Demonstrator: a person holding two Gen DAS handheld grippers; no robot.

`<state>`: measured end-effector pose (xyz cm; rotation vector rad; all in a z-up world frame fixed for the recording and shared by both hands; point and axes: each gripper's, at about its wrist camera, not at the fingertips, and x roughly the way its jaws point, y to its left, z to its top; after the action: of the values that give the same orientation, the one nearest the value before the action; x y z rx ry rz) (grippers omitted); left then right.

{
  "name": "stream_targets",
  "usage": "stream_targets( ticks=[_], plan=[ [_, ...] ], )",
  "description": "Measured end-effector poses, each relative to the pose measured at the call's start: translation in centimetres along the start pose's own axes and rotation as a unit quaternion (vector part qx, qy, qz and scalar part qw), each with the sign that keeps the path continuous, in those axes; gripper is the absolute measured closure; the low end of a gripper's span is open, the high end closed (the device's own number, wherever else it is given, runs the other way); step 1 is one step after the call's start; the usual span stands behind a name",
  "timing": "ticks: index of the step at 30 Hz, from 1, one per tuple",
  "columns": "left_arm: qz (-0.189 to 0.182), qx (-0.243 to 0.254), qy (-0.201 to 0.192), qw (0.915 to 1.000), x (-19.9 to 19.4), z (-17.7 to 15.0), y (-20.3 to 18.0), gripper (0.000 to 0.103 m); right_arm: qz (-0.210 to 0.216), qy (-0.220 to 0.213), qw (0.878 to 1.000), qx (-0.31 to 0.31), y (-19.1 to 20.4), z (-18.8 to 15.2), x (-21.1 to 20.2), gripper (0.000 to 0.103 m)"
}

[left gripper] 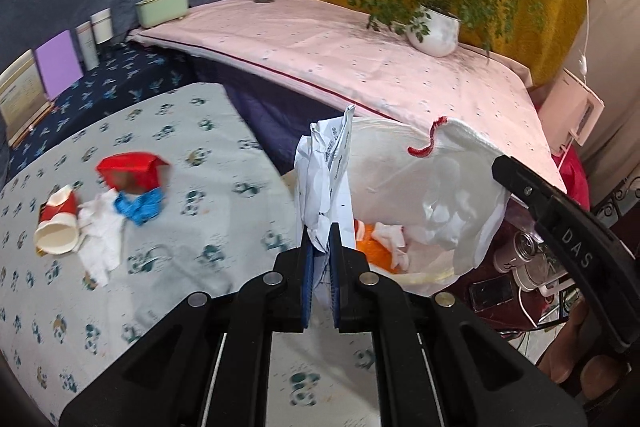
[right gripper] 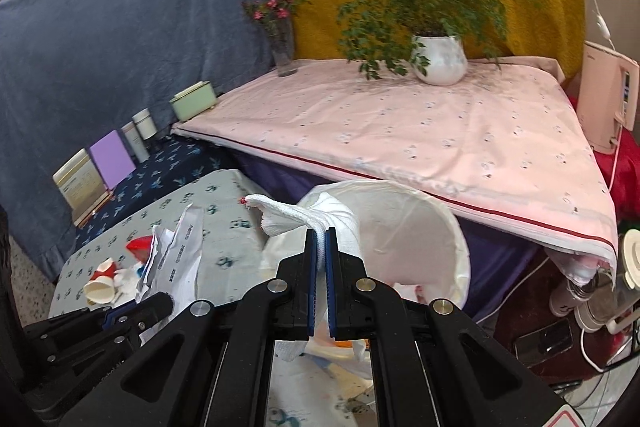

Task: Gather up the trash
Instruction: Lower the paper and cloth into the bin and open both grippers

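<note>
My left gripper (left gripper: 321, 239) is shut on a crumpled white printed paper (left gripper: 326, 171) and holds it upright right at the mouth of the white trash bag (left gripper: 424, 183). My right gripper (right gripper: 320, 239) is shut on the bag's white rim (right gripper: 296, 213) and holds the bag (right gripper: 404, 227) open. Orange and white scraps (left gripper: 376, 247) lie inside the bag. On the patterned table to the left lie a red carton (left gripper: 134, 173), a blue scrap (left gripper: 140, 207), a white tissue (left gripper: 100, 235) and a crushed red-and-white paper cup (left gripper: 56, 227). The paper also shows in the right wrist view (right gripper: 172, 255).
A higher pink-covered table (right gripper: 420, 139) stands behind the bag with a potted plant (right gripper: 440, 59) and a flower vase (right gripper: 284, 43). A green box (left gripper: 162, 7), jars and cards (left gripper: 56, 67) line the blue wall at left. Bottles and cables (left gripper: 524, 259) sit low at right.
</note>
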<state>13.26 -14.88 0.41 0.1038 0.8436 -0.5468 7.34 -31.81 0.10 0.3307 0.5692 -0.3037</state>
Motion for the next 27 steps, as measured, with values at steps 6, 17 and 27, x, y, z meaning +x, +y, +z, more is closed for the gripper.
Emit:
stream_targets(
  ticks=[6, 17, 27],
  plan=[
    [-0.029, 0.020, 0.013, 0.9993, 3.2, 1.5, -2.8, 0.096, -0.021, 0.008, 1.000, 0.018, -3.0, 0.0, 1.5, 0.099],
    [-0.044, 0.019, 0.037, 0.9982, 7.6, 3.1, -4.3, 0.094, -0.032, 0.020, 0.999, 0.029, -5.1, 0.3, 4.1, 0.099],
    [-0.030, -0.009, 0.020, 0.9993, 7.9, 3.6, -2.9, 0.052, -0.027, 0.023, 0.999, 0.020, -4.0, 0.7, 5.6, 0.096]
  ],
)
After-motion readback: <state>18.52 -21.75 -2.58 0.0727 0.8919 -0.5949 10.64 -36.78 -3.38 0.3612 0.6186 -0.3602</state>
